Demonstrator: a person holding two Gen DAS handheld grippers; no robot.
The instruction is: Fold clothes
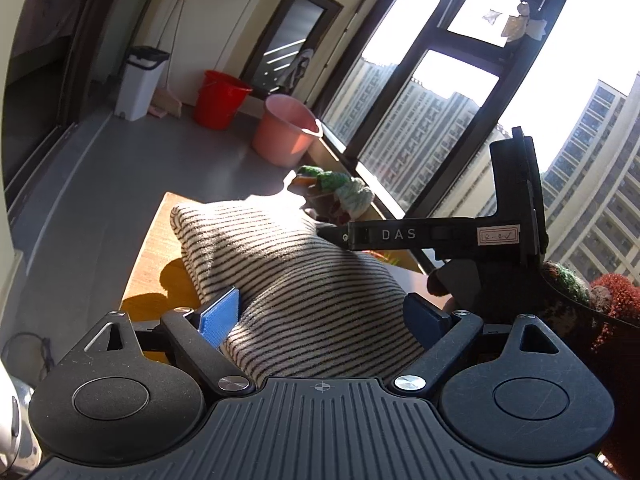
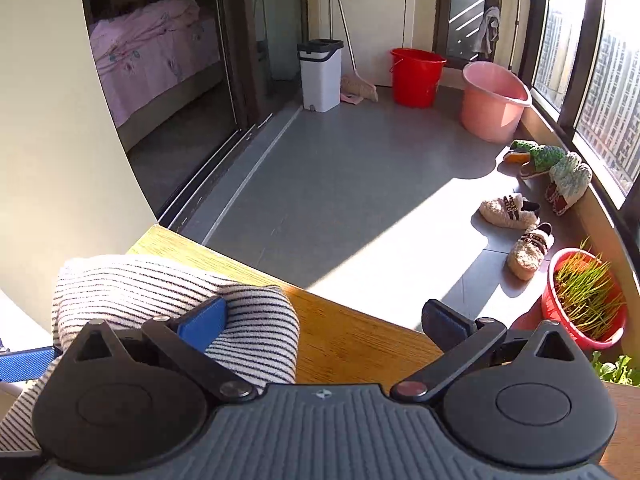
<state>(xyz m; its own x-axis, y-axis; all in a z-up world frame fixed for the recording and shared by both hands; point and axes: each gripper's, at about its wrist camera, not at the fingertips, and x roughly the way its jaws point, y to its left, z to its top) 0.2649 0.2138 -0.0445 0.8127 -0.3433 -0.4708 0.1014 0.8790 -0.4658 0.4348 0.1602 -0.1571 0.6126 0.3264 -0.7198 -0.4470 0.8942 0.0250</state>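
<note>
A folded white garment with thin black stripes (image 1: 296, 276) lies bunched on the wooden table (image 1: 148, 264). My left gripper (image 1: 322, 316) is open, its blue pads spread on either side of the garment's near end. My right gripper (image 2: 324, 322) is open too; its left pad rests against the garment's right edge (image 2: 248, 320) and its right pad hangs over the table edge. The right gripper also shows in the left wrist view (image 1: 332, 234), reaching in from the right over the garment.
The table (image 2: 352, 344) ends close ahead, with grey floor beyond. On the floor stand a red bucket (image 2: 416, 76), a pink tub (image 2: 494, 100), a white bin (image 2: 320, 74), slippers (image 2: 516, 232) and a red pot of grass (image 2: 584, 300). Windows run along the right.
</note>
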